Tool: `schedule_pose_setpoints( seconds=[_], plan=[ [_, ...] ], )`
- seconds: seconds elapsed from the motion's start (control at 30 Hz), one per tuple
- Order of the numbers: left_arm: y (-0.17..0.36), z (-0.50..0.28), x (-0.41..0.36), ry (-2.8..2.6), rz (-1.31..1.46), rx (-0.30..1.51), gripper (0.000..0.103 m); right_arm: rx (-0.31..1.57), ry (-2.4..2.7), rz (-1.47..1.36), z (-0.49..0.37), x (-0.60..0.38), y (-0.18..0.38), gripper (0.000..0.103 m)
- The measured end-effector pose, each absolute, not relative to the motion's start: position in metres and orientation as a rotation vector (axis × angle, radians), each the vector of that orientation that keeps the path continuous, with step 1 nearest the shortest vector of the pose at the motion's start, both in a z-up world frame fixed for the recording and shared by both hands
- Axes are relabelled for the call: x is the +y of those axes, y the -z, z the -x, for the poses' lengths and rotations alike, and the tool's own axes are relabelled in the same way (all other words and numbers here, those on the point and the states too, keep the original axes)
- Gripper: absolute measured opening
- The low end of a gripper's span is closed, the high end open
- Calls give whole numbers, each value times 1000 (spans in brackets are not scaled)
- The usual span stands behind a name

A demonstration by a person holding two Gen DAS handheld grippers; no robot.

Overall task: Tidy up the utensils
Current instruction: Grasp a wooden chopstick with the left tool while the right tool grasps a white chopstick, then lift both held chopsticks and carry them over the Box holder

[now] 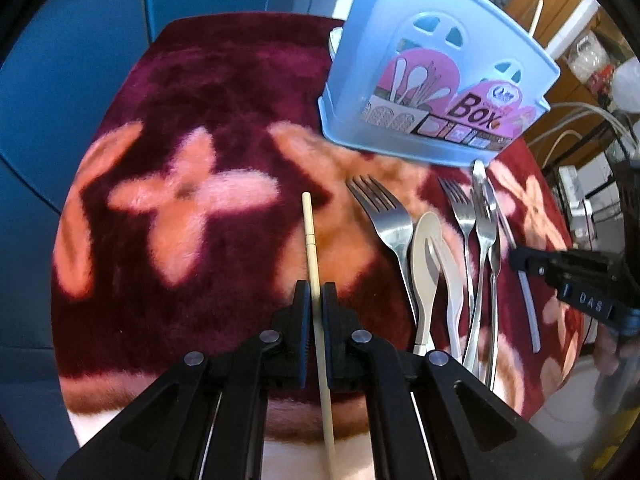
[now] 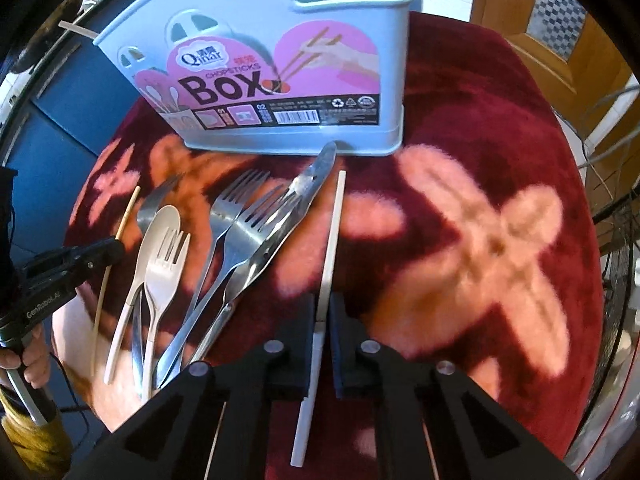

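Two grippers hang over a round table draped in a dark red plush cloth (image 1: 224,92) with pink flower shapes. On the left, the left gripper (image 1: 315,292) is clamped on a thin wooden chopstick (image 1: 310,236), which runs straight out between its blue-padded fingers (image 1: 303,320) over the cloth and trails back under the tool. Just to the right of it lies a loose heap of cutlery: a steel fork (image 1: 386,216), a cream plastic spoon (image 1: 426,248) with a cream plastic fork (image 2: 164,268) lying over it, two more steel forks (image 1: 476,224) and a steel knife (image 2: 308,188) whose tip almost touches the foot of the box. Behind the heap, at the far edge of the table, stands the pale blue chopsticks box (image 2: 280,56) with a pink label, upright, one stick poking out of its end compartment. Further right, the right gripper (image 2: 321,312) is clenched on a flat cream chopstick (image 2: 330,256), which points toward the box and stops short of it. At the left edge of the right wrist view a hand (image 2: 24,354) grasps the handle of the left tool
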State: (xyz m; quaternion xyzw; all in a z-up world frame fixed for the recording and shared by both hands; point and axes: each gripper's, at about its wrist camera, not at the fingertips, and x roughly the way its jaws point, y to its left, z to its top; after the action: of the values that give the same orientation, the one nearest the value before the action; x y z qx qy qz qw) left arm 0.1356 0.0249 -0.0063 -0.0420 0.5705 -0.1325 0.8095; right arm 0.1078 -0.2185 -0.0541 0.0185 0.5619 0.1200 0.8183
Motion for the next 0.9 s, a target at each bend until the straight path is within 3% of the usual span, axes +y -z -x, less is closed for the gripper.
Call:
schedule_pose_setpoints(
  seconds=[0.37,0.53,0.63,0.7,0.73,0.83,0.9],
  plan=[
    [3,-136,14,299,-37,1325,5,1239,-296,15,-117,-213,56,10],
    [3,-127,7,324,-65,1351,27,1239,-298,13,-121,-204,60,11],
    [2,-123,3,318,-94,1340,27,1231,-305,16,-120,-205,60,11],
    [2,-122,0,318,-99,1333,24,1211,-303,28,-115,-206,60,10],
    [1,-121,0,317,-96,1329,16,1203,-303,33,-112,-206,60,10],
    [1,-120,2,320,-74,1321,4,1175,-303,24,-105,-208,59,8],
    [1,-119,1,322,-59,1312,3,1156,-310,-17,-100,-212,57,7]
  ],
)
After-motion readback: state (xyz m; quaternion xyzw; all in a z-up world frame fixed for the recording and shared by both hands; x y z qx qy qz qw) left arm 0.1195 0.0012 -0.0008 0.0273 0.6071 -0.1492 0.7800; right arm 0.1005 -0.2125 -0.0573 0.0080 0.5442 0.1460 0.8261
